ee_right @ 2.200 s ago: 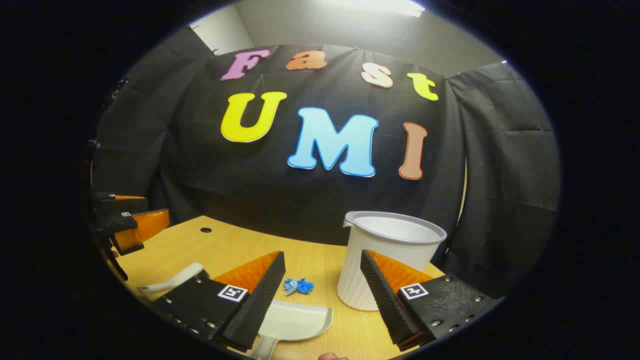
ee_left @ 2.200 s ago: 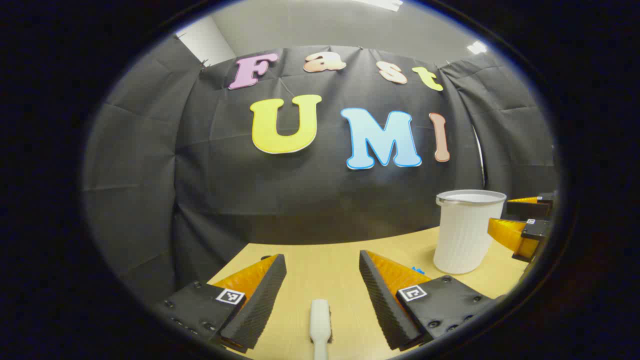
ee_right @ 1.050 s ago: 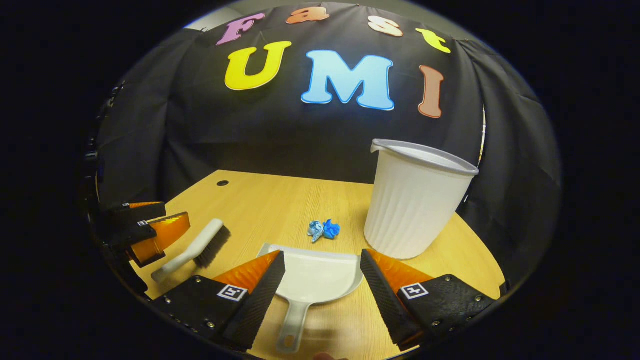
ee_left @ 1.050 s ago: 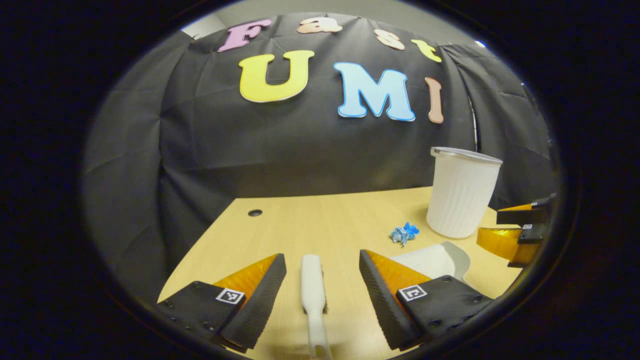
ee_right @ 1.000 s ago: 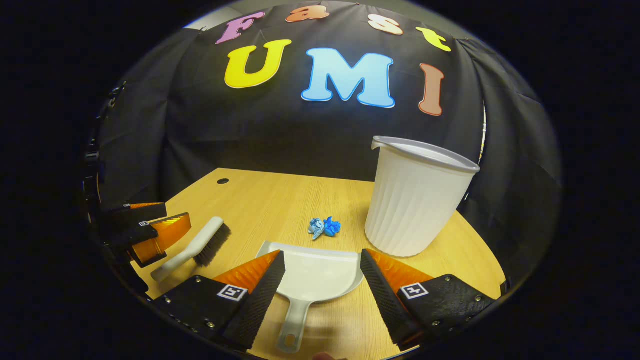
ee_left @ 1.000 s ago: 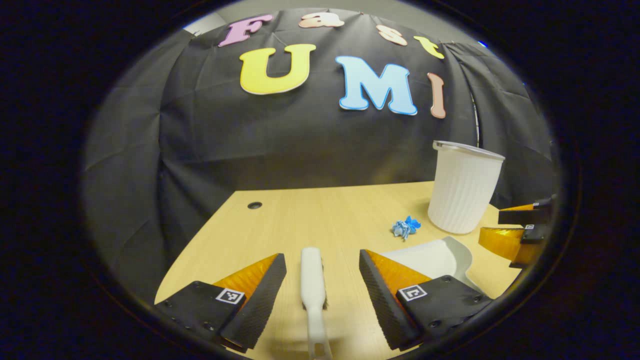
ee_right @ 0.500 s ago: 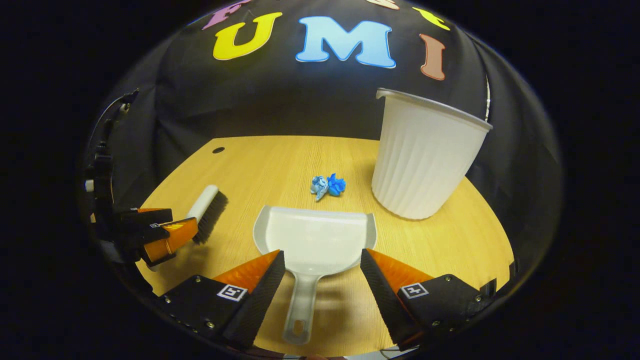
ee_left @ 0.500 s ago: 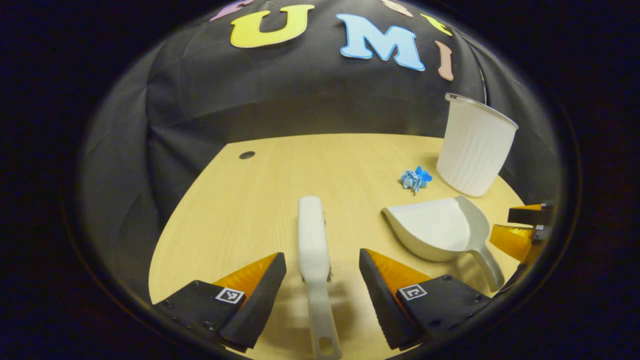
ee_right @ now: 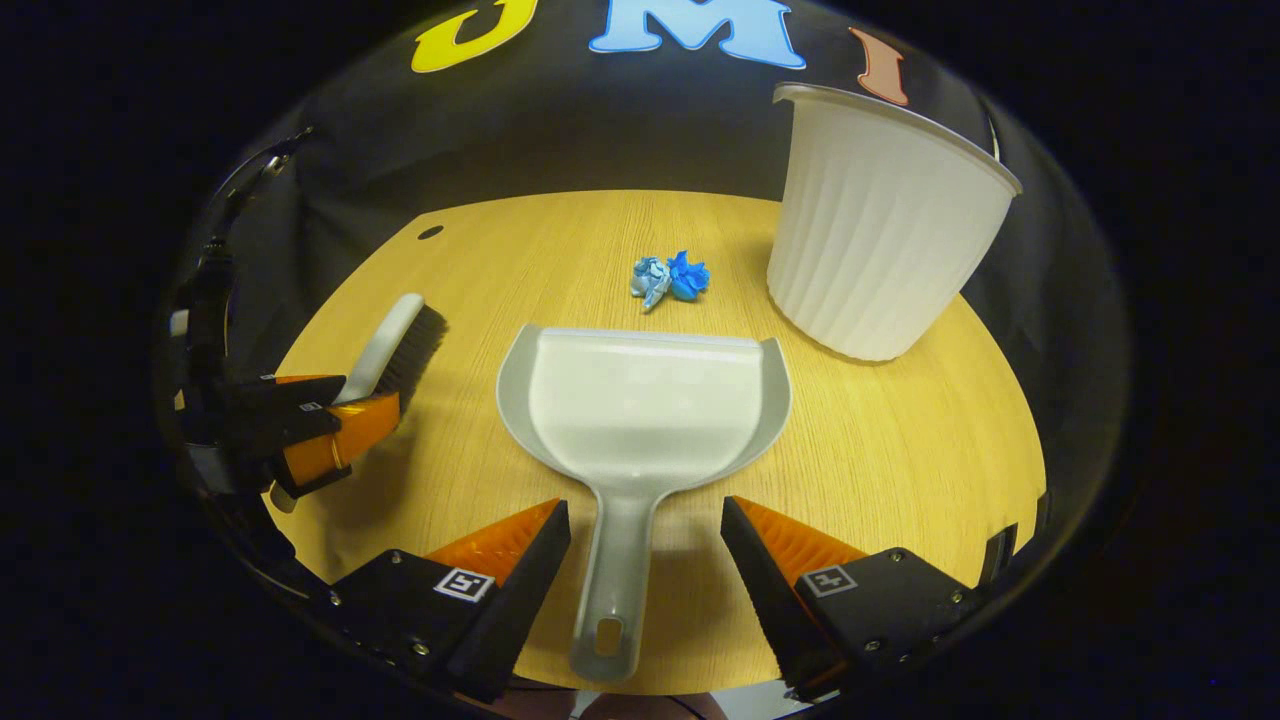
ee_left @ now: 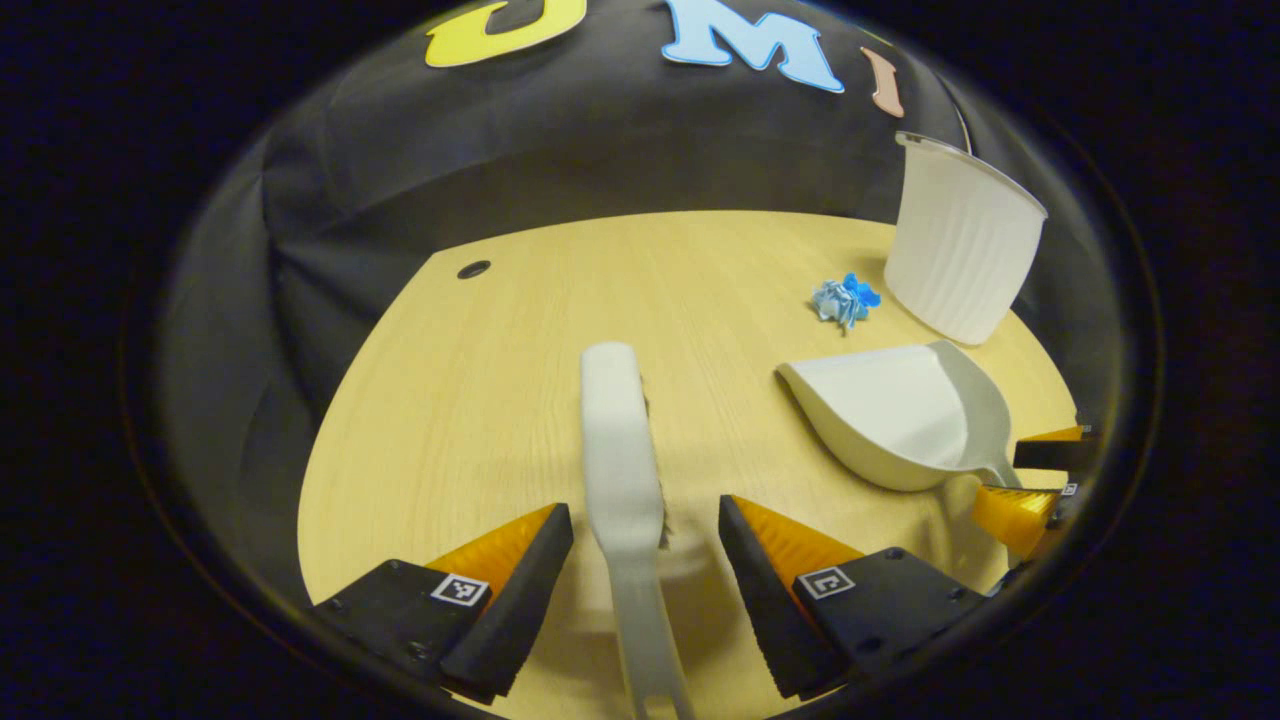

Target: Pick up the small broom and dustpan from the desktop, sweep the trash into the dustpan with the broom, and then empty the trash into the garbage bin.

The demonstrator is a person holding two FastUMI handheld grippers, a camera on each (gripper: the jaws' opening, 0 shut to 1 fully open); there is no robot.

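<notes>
A small white broom [ee_left: 620,450] with dark bristles lies on the wooden desk [ee_left: 480,380]; its handle runs between the open fingers of my left gripper [ee_left: 645,520], untouched by them. In the right gripper view the broom [ee_right: 395,345] lies at the left with the left gripper [ee_right: 330,420] over its handle. A pale grey dustpan [ee_right: 640,405] lies flat, its handle between the open fingers of my right gripper [ee_right: 645,520]. Blue crumpled trash [ee_right: 670,278] sits just beyond the dustpan's mouth. The white ribbed bin [ee_right: 880,220] stands upright at the right. The left gripper view also holds the dustpan [ee_left: 890,415], the trash [ee_left: 843,298] and the bin [ee_left: 962,250].
A small round cable hole [ee_right: 430,232] marks the desk's far left corner. Black cloth walls close in behind the desk. Bare wood lies between broom and dustpan. My right gripper [ee_left: 1040,475] shows at the right edge of the left gripper view.
Both grippers have tilted down and come lower over the desk. The broom handle and the dustpan handle now sit deeper between the open fingers. Nothing on the desk has moved.
</notes>
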